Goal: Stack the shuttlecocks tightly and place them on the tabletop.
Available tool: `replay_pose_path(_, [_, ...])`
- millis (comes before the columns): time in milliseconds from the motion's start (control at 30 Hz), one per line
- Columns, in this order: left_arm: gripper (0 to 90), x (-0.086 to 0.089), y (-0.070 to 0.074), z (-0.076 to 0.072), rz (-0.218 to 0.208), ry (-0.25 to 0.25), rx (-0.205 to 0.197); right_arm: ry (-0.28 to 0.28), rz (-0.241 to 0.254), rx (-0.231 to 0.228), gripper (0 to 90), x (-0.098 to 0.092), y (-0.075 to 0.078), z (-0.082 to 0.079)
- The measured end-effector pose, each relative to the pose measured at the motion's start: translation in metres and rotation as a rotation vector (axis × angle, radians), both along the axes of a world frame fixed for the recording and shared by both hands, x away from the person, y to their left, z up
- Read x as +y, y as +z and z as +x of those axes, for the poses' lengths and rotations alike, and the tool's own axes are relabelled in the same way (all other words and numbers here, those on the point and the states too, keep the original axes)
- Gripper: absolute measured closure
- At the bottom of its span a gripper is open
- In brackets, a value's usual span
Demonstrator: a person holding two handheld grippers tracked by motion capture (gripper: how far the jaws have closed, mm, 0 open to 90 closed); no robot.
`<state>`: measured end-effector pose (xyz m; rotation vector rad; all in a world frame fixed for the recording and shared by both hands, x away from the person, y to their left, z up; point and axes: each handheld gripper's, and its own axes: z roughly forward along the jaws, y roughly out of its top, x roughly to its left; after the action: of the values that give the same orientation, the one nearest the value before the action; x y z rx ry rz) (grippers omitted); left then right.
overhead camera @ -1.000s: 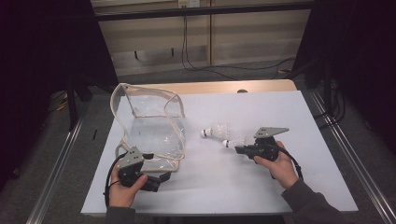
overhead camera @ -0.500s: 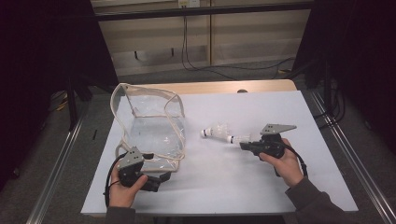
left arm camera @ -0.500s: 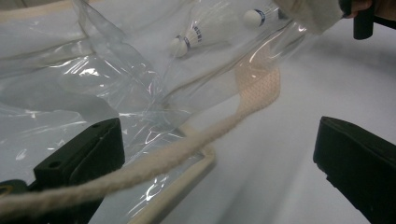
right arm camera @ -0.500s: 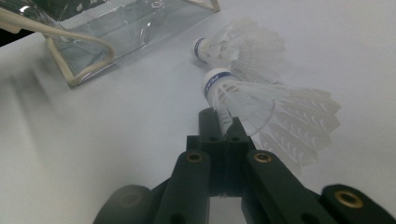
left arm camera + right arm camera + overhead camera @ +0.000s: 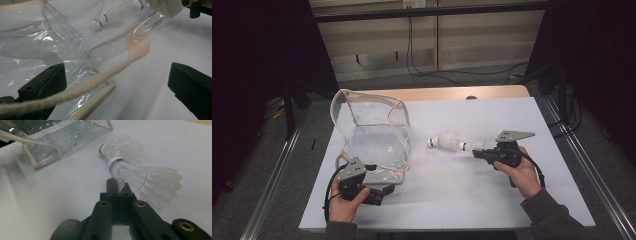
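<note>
Bag (image 5: 374, 137): glossy clear plastic, woven cream cloth trim. Shuttlecocks (image 5: 132, 170): white feathers, smooth white caps, blue bands. Tabletop (image 5: 472, 200): matt white; wooden far edge. Gripper jaws: matt black plastic.

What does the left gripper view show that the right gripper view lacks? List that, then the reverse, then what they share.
Left gripper view: the left gripper, jaws wide open, with the clear bag's cord handle lying across between them. Right gripper view: the right gripper, jaws shut on the feathers of the nearer shuttlecock. Shared: the bag, that shuttlecock, a second shuttlecock and the white table.
</note>
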<state>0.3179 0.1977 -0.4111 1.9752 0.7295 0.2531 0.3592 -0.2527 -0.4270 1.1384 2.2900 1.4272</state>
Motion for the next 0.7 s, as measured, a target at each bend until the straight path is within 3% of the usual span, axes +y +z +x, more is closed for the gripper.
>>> replay_pose_path(700, [1.9, 0.0, 0.0003, 0.0003, 0.003, 0.0, -0.001, -0.039, 0.003, -0.007, 89.9, -0.0096, 0.0004, 0.0055])
